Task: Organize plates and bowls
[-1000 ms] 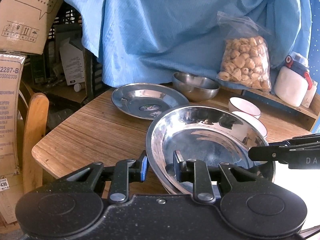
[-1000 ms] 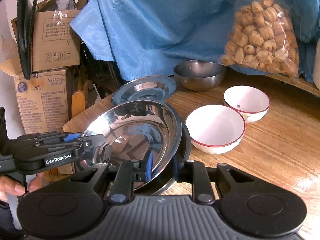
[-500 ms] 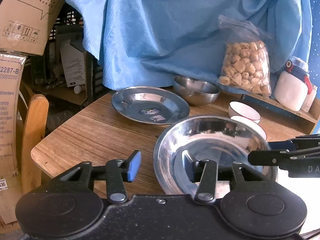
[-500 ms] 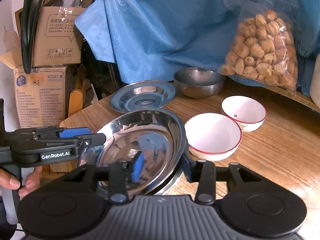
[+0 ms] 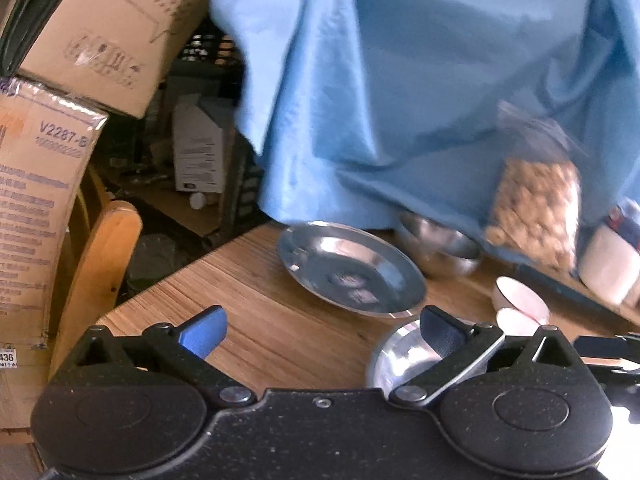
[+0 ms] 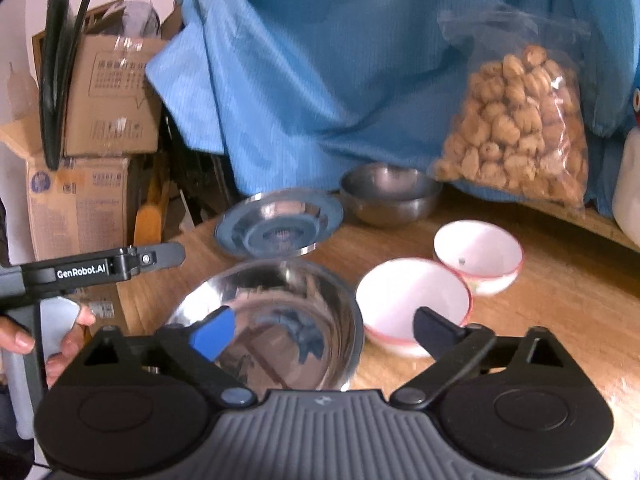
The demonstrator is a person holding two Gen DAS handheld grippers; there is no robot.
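Observation:
A large steel plate (image 6: 276, 316) rests on the wooden table (image 6: 560, 304) just ahead of my right gripper (image 6: 324, 332), which is open and empty over its near rim. My left gripper (image 5: 320, 330) is open and empty, pulled back to the left of that plate (image 5: 396, 356). A second steel plate (image 6: 280, 220) lies farther back; it also shows in the left wrist view (image 5: 348, 268). A steel bowl (image 6: 390, 194) stands behind it. Two white bowls with red rims (image 6: 412, 304) (image 6: 478, 254) sit to the right.
A blue cloth (image 6: 340, 60) hangs behind the table. A bag of snacks (image 6: 516, 128) leans at the back right, beside a white jug (image 5: 612, 260). Cardboard boxes (image 6: 96, 120) and a wooden chair (image 5: 100, 256) stand off the table's left edge.
Both grippers let go of the large steel plate and opened wide. The plate settled flat on the table. Both grippers drew back, the left one swinging left.

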